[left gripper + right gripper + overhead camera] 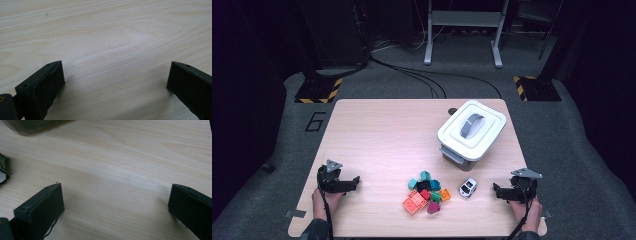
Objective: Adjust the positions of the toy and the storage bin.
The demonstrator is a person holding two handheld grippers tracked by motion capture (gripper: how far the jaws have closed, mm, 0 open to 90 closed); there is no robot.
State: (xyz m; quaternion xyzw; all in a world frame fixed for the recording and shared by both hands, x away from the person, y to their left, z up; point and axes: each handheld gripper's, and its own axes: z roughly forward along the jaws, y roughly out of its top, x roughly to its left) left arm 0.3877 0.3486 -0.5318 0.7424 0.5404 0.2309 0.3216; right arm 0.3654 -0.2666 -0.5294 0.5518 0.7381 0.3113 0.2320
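Two grippers sit low at the near edge of the wooden table, one on each side, and both have their jaws spread wide with nothing between them, just bare wood. The left gripper points right, toward the middle of the table; the right gripper points left, back at it. Between them is a heap of toy bricks, teal, red, orange and a magenta one, all jumbled, so no clear long axis there. Just right of the heap stands a small white toy car, its long axis running diagonally, from near-left to far-right. Which end is the nose I can't tell. Behind the car, toward the far right, sits a white lidded box with a grey handle, turned at an angle to the table edge.
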